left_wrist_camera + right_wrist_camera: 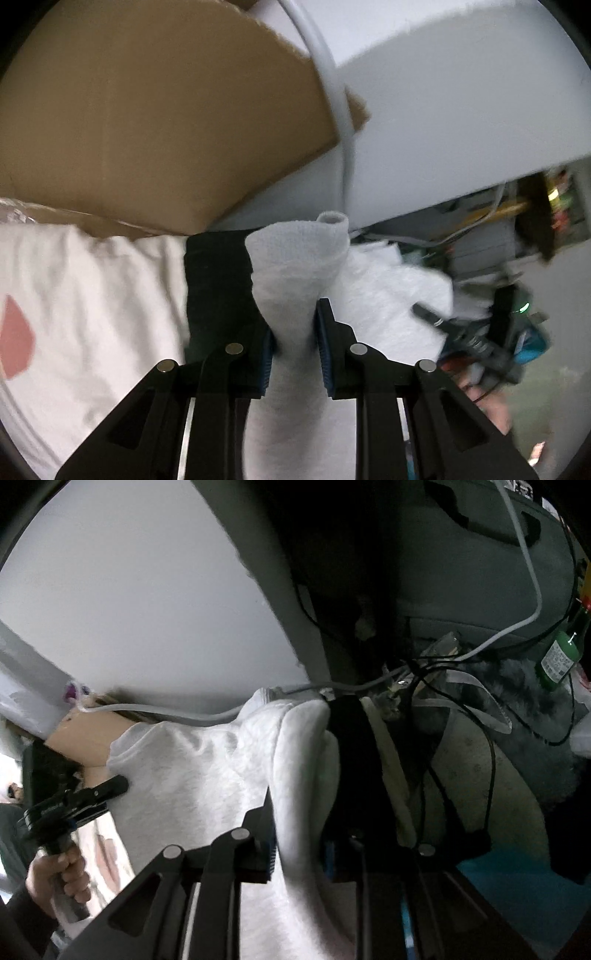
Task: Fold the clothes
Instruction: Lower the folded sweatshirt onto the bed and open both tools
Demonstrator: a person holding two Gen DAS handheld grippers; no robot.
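Dim indoor light in both views, cool and flat, without glare. Brightest on the pale wall (461, 85) in the left wrist view and on the grey garment (207, 775) in the right. Heavy shadow over the right half of the right wrist view, cables (487, 760) barely readable. Motion blur throughout, worst toward the clutter at right. Strong fisheye bending, black vignette at every corner.
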